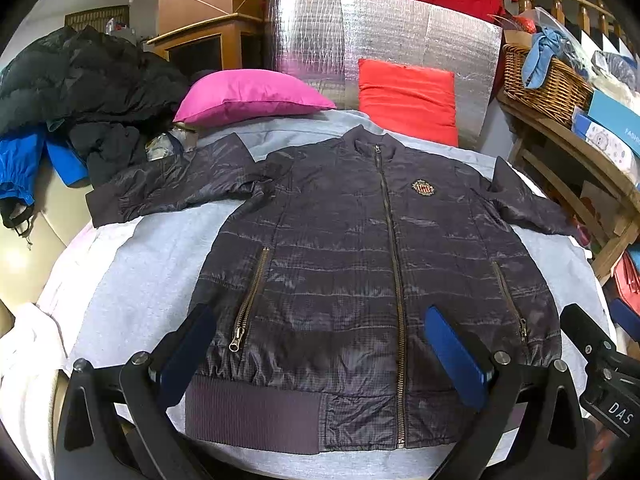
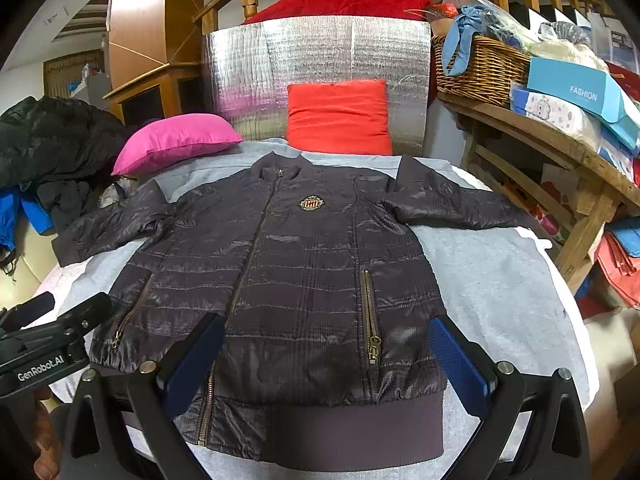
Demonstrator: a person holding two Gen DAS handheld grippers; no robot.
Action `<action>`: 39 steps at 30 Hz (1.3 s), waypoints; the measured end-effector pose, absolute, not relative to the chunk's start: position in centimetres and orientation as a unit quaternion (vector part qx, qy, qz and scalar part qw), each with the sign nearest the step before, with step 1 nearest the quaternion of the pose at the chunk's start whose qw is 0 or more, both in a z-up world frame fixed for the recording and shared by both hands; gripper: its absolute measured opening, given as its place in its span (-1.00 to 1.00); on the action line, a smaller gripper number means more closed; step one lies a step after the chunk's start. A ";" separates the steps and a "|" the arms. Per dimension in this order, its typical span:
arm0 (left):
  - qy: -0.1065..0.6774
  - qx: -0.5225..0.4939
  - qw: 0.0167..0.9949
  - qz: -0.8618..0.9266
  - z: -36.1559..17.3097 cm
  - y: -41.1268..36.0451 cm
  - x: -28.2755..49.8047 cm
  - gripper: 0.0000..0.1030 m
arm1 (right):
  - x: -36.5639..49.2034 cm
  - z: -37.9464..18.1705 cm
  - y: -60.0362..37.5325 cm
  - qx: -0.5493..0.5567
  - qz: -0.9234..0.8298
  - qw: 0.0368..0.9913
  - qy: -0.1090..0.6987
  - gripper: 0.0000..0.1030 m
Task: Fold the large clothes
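Note:
A dark grey quilted zip jacket (image 1: 340, 248) (image 2: 280, 264) lies flat, front up and zipped, on a grey cloth-covered table (image 1: 152, 272) (image 2: 492, 280). Both sleeves spread out sideways. An embroidered badge (image 1: 423, 188) sits on its chest. My left gripper (image 1: 324, 350) hovers open over the hem's left half, its blue pads (image 1: 188, 348) wide apart and holding nothing. Over the hem's right half my right gripper (image 2: 328, 360) is open too, with blue pads (image 2: 460, 364) on either side of the pocket zip (image 2: 372, 320). Each gripper shows at the edge of the other's view.
A pink pillow (image 1: 248, 96) and a red pillow (image 1: 408, 100) lean at the table's far end against a silver foil panel (image 1: 320, 40). Dark puffer coats (image 1: 80, 80) pile up at left. A wooden shelf (image 2: 532, 136) with a wicker basket (image 2: 480, 68) and boxes stands at right.

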State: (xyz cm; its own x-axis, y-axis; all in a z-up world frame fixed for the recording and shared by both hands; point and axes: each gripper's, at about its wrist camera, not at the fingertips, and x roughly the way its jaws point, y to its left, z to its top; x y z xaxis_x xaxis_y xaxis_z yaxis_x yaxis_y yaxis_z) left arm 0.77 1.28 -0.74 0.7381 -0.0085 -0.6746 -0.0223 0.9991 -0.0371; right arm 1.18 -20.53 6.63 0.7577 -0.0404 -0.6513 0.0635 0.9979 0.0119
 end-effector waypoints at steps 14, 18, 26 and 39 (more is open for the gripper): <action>0.364 -0.023 0.931 0.005 -0.8 1.4 0.8 1.00 | 1.0 6.5 -20.5 0.020 -0.016 0.938 0.344 1.00; 0.363 -0.023 0.931 0.005 -0.8 1.4 0.7 1.00 | 0.9 6.7 -20.4 0.022 -0.012 0.939 0.342 1.00; 0.363 -0.027 0.931 0.008 -0.7 1.6 0.7 1.00 | 0.8 7.0 -20.4 0.025 -0.005 0.942 0.335 1.00; 0.362 -0.028 0.932 0.008 -0.7 1.7 0.6 1.00 | 0.5 7.2 -20.3 0.018 -0.010 0.945 0.327 1.00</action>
State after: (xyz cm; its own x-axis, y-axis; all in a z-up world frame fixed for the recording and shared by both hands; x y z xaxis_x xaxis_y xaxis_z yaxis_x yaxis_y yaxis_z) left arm 0.64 1.71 -0.67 0.7375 -0.0049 -0.6753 -0.0363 0.9982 -0.0470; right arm 0.47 -20.27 7.17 0.7859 -0.0070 -0.6183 0.0302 0.9992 0.0271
